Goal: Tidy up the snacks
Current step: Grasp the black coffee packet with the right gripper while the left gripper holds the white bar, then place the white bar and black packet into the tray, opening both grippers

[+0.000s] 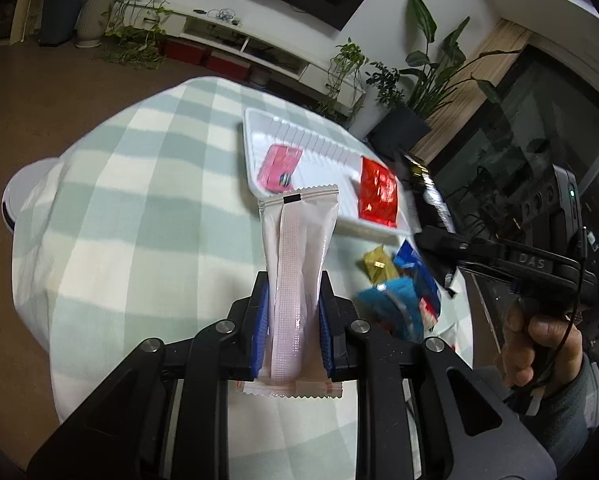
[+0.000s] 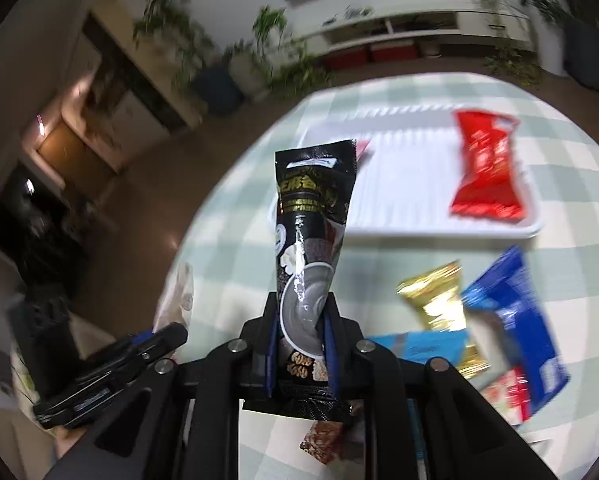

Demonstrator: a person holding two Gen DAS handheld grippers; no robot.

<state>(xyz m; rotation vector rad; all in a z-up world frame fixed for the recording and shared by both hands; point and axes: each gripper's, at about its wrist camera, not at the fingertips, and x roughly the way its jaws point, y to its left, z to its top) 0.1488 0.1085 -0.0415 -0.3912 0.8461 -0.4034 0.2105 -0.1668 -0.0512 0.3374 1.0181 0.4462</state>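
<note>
Currently both grippers are loaded: left gripper (image 1: pixel 293 320) has its jaws clamped on a white sachet (image 1: pixel 299 248), right gripper (image 2: pixel 301 340) has its jaws clamped on a black sachet (image 2: pixel 313 232). Each pack's long axis runs straight out along the fingers, free end toward 12 o'clock, tail seal sticking out behind the pads. The tray (image 1: pixel 331 148) lies ahead of both: about 12 to 1 o'clock from the left jaws, 1 o'clock from the right jaws, with bare ribbed floor between the pink pack (image 1: pixel 279 168) and the red pack (image 1: pixel 379 192). My read is the left hand sits nearer the tray's open middle, though fisheye makes that uncertain. Loose pile stays on the cloth (image 1: pixel 139 184) at 3 to 4 o'clock in the right view: gold pack (image 2: pixel 435 300), blue pack (image 2: pixel 515 320), a light-blue one under them. Materials: white sachet is matte film with an embossed centre seam and crimped ends; black sachet is glossy, creased, catching glare; red and gold are crinkly foil. Tray is thin rigid white plastic, ribbed; cloth is soft green-white check. The films look slippery, so release low, I'd say.
</note>
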